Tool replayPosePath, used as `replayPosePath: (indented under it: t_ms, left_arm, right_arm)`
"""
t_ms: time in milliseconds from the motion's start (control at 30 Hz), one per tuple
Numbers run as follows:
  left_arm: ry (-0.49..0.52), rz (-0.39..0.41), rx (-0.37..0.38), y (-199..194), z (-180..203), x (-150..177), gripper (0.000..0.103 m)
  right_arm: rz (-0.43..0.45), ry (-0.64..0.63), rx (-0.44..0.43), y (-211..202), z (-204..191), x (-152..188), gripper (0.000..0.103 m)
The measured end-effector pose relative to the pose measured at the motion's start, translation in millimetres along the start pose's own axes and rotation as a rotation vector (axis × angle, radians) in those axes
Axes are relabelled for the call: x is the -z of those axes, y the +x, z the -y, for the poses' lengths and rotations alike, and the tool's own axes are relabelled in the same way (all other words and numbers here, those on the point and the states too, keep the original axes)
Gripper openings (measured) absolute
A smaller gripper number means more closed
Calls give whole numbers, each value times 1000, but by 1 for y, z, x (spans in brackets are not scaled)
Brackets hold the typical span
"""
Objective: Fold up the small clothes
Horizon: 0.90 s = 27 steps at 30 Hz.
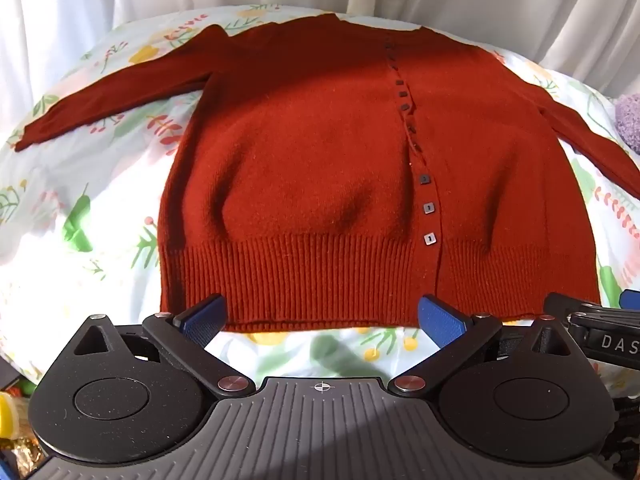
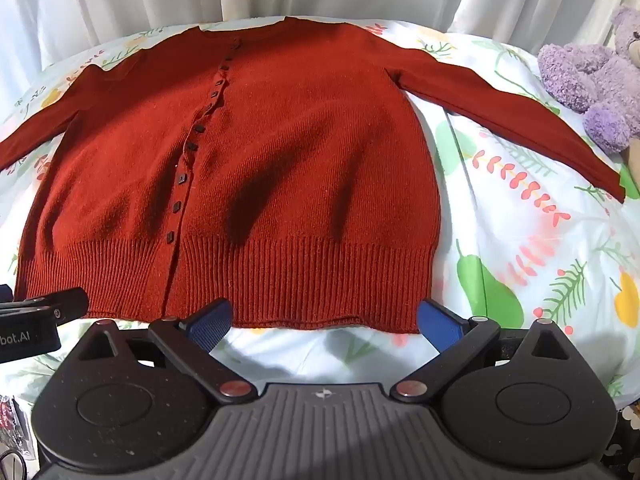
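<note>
Red buttoned cardigan (image 1: 320, 168) lies flat on a floral bedsheet (image 2: 520, 240), hem just ahead of both grippers' spread, empty fingers: left gripper (image 1: 320, 320), right gripper (image 2: 324, 320)

Rust-red cardigan (image 1: 320, 184) with dark buttons (image 1: 429, 238); white floral-print sheet (image 2: 520, 240); purple plush bear (image 2: 596, 80).

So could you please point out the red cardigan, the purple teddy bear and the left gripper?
red cardigan (image 1: 312, 160): left wrist view, front panel.
purple teddy bear (image 2: 592, 76): right wrist view, body.
left gripper (image 1: 320, 320): left wrist view, midway between fingertips.

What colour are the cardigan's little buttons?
Dark grey, nearly black, square buttons; clearest in the left wrist view.
</note>
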<state>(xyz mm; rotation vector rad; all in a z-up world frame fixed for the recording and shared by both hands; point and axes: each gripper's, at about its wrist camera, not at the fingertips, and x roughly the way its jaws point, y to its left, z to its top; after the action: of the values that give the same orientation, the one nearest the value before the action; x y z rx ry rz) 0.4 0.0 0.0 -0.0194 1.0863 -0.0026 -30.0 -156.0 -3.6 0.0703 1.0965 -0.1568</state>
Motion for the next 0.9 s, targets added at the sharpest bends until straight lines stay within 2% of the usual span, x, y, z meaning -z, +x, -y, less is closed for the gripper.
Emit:
replayPosePath:
  t_ms: [900]
  left_arm:
    - [-11, -31, 37, 5, -3, 5, 103]
  right_arm:
    - [-1, 5, -4, 4, -2, 0, 99]
